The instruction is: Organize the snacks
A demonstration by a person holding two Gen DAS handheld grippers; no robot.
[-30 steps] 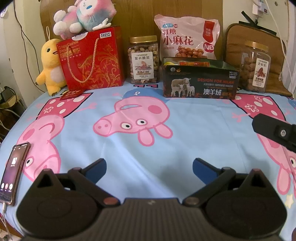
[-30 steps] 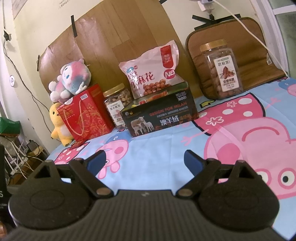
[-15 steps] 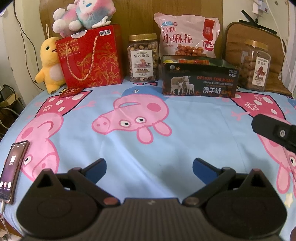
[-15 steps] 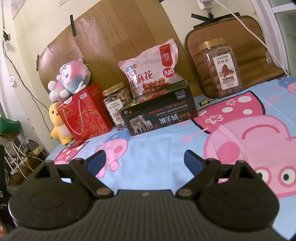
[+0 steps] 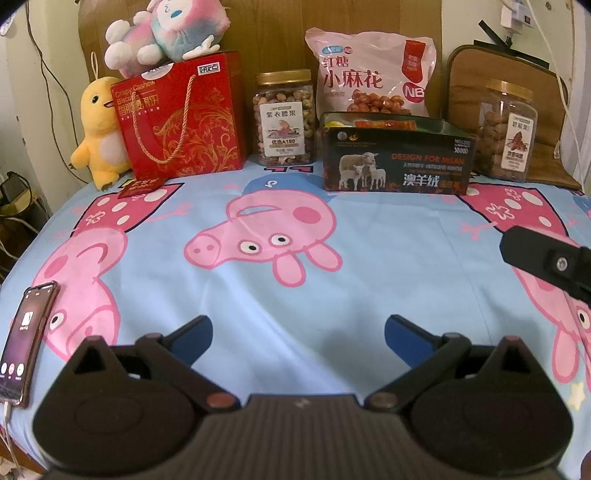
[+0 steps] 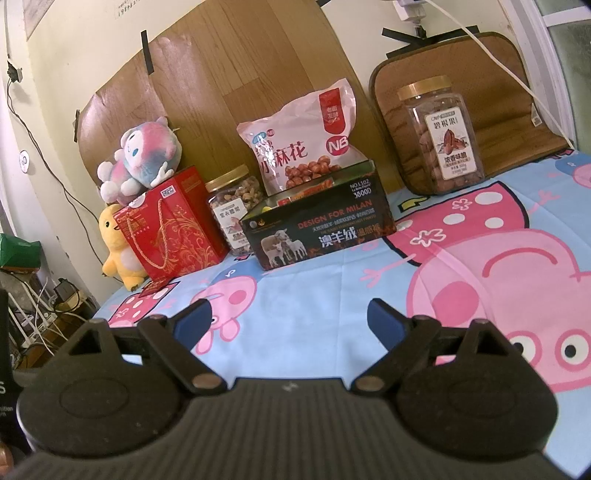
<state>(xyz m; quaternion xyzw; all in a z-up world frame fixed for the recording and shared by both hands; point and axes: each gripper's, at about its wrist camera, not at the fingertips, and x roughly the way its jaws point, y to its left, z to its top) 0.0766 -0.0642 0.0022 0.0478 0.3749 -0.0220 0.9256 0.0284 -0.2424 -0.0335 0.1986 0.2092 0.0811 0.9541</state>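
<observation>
Snacks stand in a row at the back of the bed. A red gift box [image 5: 181, 118] [image 6: 173, 225], a cashew jar [image 5: 284, 118] [image 6: 236, 210], a pink snack bag [image 5: 373, 74] [image 6: 303, 144], a dark open box [image 5: 395, 158] [image 6: 317, 229] with packets inside, and a pecan jar [image 5: 508, 133] [image 6: 441, 136]. My left gripper [image 5: 298, 332] is open and empty, low over the sheet. My right gripper [image 6: 290, 323] is open and empty; part of it shows at the right edge of the left wrist view [image 5: 546, 258].
A phone [image 5: 26, 339] lies on the sheet's left edge. A yellow duck toy [image 5: 98, 133] and a pink plush [image 5: 166, 33] sit by the red box. A brown cushion [image 6: 480, 88] leans behind the pecan jar. Cables and clutter are off the left side [image 6: 33, 306].
Both views shift slightly; the snacks sit a little higher in the right wrist view. Both grippers stay open and empty.
</observation>
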